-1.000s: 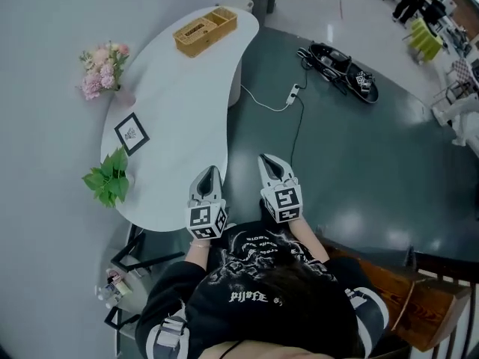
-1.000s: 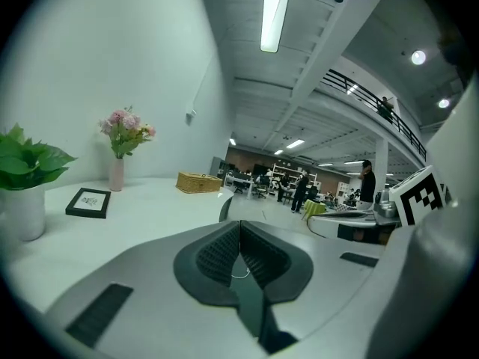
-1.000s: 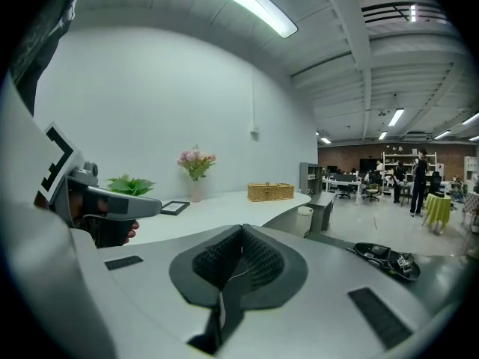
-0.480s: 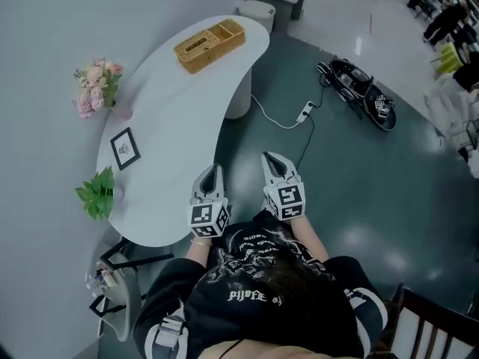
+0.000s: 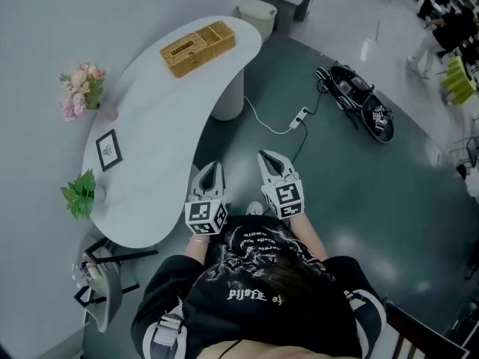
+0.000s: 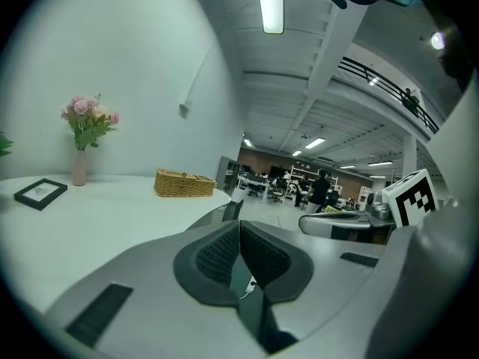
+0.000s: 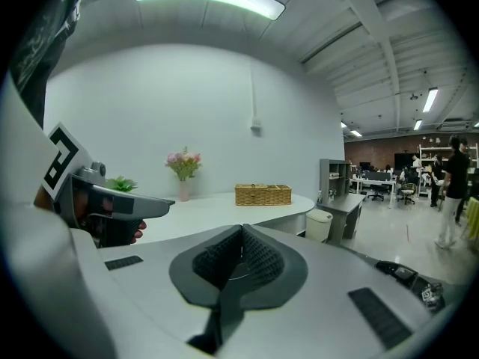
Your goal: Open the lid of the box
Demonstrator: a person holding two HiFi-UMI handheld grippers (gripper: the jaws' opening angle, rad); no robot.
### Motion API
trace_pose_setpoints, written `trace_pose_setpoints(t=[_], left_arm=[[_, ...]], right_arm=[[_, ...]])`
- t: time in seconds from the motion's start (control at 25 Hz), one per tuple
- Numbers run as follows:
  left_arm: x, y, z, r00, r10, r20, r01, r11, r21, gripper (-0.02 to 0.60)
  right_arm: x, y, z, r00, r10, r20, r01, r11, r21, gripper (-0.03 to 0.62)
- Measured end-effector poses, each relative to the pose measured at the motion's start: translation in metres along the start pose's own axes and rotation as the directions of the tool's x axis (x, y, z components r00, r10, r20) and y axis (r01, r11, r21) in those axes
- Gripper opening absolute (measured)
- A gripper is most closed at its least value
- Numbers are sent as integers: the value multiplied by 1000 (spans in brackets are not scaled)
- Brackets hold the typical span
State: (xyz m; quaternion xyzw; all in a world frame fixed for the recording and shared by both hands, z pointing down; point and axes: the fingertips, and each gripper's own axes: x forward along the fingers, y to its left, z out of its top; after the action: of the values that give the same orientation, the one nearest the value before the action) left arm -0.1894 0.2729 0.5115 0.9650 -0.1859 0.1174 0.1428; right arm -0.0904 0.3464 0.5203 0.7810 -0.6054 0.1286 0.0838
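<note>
The white curved table (image 5: 161,140) has drifted leftward in the head view. The left gripper (image 5: 211,169) and right gripper (image 5: 268,158) are both closed and empty. The tan rectangular wicker box (image 5: 197,48) sits well ahead-left at the table's far end, broadside to them and nearer the left gripper.

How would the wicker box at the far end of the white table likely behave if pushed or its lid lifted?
The wicker box looks woven, so probably light; it may slide on the smooth white table when the lid is pulled. It sits low and wide, so tipping seems unlikely. The rough weave should grip well.
</note>
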Motion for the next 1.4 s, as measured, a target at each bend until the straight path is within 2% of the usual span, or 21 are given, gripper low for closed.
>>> trace_pose_setpoints(t=[0.36,0.56,0.76,0.88,1.12,1.28,1.4], left_arm=[[23,-5,-1,1000,13,-14,-13,1000,23,25],[46,-3,-2,1000,-2,-13,2,1000,-9,25],[79,16,10,1000,15,8,-15,1000,-8,25],[99,36,26,999,45,29,-44,999,-8,25],[142,83,81,988,113,102,-118,992,41,25],[167,114,110,981,158,116,-169,981,96,25],[186,137,127,977,167,134,-178,981,75,25]], right_arm=[[7,-20,-7,1000,21,-13,-21,1000,16,26],[14,-25,-11,998,34,-52,-33,999,11,25],[39,-42,-3,998,24,-57,-25,1000,-16,25],[59,-57,-1,998,27,-65,-28,999,-24,26],[121,-85,30,997,52,-57,-55,998,-40,26],[162,-96,51,996,76,-42,-77,996,-33,26],[194,-99,64,995,97,-32,-98,995,-16,26]])
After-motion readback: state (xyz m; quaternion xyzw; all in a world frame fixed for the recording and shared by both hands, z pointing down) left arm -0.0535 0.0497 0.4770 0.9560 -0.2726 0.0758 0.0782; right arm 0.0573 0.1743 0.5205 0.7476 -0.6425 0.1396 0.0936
